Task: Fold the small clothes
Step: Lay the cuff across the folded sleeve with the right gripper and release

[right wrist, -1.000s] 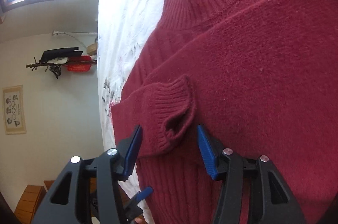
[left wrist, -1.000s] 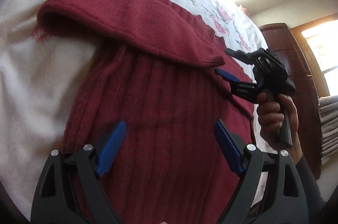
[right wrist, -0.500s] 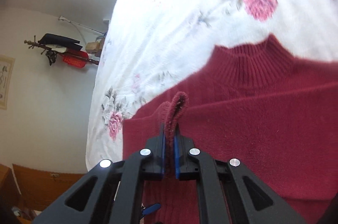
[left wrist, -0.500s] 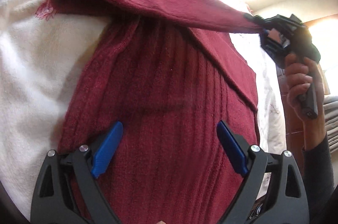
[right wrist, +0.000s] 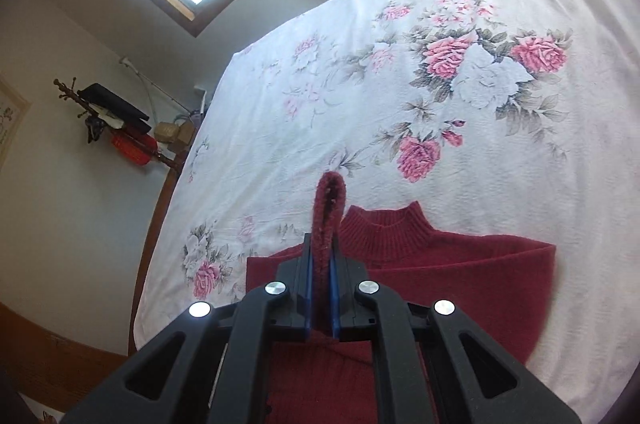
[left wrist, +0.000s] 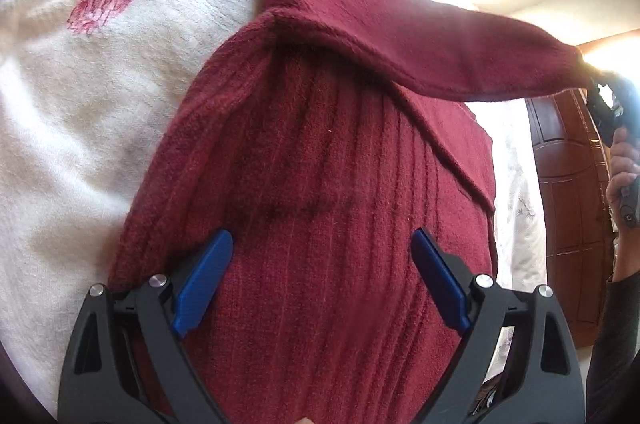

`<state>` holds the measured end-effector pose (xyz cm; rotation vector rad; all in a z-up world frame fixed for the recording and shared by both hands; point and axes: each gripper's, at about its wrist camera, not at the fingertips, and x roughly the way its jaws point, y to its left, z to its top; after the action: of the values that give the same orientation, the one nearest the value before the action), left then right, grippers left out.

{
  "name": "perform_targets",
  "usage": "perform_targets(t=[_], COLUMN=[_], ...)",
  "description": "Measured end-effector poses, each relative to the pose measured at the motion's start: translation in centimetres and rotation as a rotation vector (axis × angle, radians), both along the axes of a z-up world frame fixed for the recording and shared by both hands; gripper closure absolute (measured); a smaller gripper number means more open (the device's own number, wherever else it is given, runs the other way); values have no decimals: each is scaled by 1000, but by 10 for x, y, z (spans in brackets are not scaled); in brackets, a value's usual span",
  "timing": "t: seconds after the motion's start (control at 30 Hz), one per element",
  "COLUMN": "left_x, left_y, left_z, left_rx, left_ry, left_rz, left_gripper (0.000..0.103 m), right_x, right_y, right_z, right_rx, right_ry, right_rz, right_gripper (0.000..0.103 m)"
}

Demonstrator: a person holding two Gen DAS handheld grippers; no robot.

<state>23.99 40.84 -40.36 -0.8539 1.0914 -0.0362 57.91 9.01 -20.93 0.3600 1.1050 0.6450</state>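
The white floral bedspread (right wrist: 440,72) carries the dark red ribbed-knit sweater (left wrist: 320,224). The left gripper (left wrist: 322,276) hovers wide open and empty over its ribbed body. Since the earlier frame, the right gripper (right wrist: 320,284), clamped on the fuzzy sleeve cuff (right wrist: 330,200), has lifted the sleeve higher, clear of the body.

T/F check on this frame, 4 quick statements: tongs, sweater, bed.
1. The right tongs are shut on the sleeve cuff. True.
2. The left tongs grip the sweater. False: they are open above its ribbed body, gripping nothing.
3. The sweater lies on a floral bedspread. True.
4. The sleeve lies flat across the sweater. False: it is lifted and stretched toward the right tongs.
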Motion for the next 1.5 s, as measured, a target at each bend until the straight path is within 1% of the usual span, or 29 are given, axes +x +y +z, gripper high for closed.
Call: perform_targets(t=[0.13,0.23,0.37,0.43,0.5,0.6,0.67,0.73,0.77,0.8,0.83,0.87,0.9,0.93,0.97,1.03,1.1,1.13,1.17,1.2,1.27,1.37,1.4,1.43,1.5], left_x=[4,6,21,33,47,70,84,100,110,120,129,138,145,153,158,172,187,194,200,204,215,225,227,228,226], left_y=[-1,3,8,11,13,17,27,31,36,43,52,62,71,80,88,95,92,90,87,83,80,84,84,83,80], left_z=[4,20,47,57,63,67,69,68,67,65,61,60,60,60,61,60,58,56,52,47,35,2,-8,-11,0], left_rx=[-17,-43,-26,-6,17,33,37,33,17,-8,-40,-73,-108,-141,-162,-203,-212,-214,-212,-204,-139,-45,-36,-31,3], left_ry=[13,-36,-102,-122,-124,-126,-124,-121,-112,-101,-88,-83,-86,-86,-88,-95,-89,-87,-83,-78,-35,68,88,92,80], left_rz=[-3,3,-19,-36,-53,-72,-82,-88,-87,-84,-74,-56,-41,-26,-12,-14,-30,-33,-37,-44,-44,-22,-24,-34,-54], left_gripper=[13,14,14,14,14,14,14,14,14,14,14,14,14,14,14,13,13,13,13,13,13,13,14,14,14], right_x=[4,2,-2,-4,-3,-4,-5,-6,-6,-5,-5,-5,-5,-4,-1,3,5,6,6,5,4,7,8,8,3], right_y=[-37,-60,-87,-98,-105,-117,-123,-128,-128,-129,-133,-140,-146,-150,-150,-141,-131,-127,-124,-122,-121,-119,-120,-122,-129], right_z=[-36,-68,-109,-128,-145,-163,-171,-182,-189,-195,-197,-194,-190,-187,-185,-184,-185,-185,-182,-178,-174,-188,-195,-198,-189], right_rx=[4,22,46,47,43,44,37,30,17,25,43,71,101,124,129,103,36,11,-6,-17,-22,-100,-113,-102,-62], right_ry=[69,132,217,247,274,296,297,312,328,344,344,334,321,313,313,320,321,311,283,251,214,224,242,247,228], right_rz=[-59,-92,-144,-164,-181,-208,-219,-223,-212,-201,-213,-237,-258,-272,-267,-232,-202,-195,-190,-184,-190,-190,-187,-183,-190], right_gripper=[97,97,97,97,97,97,97,97,96,94,90,82,78,70,69,68,68,72,88,96,97,97,97,96,92])
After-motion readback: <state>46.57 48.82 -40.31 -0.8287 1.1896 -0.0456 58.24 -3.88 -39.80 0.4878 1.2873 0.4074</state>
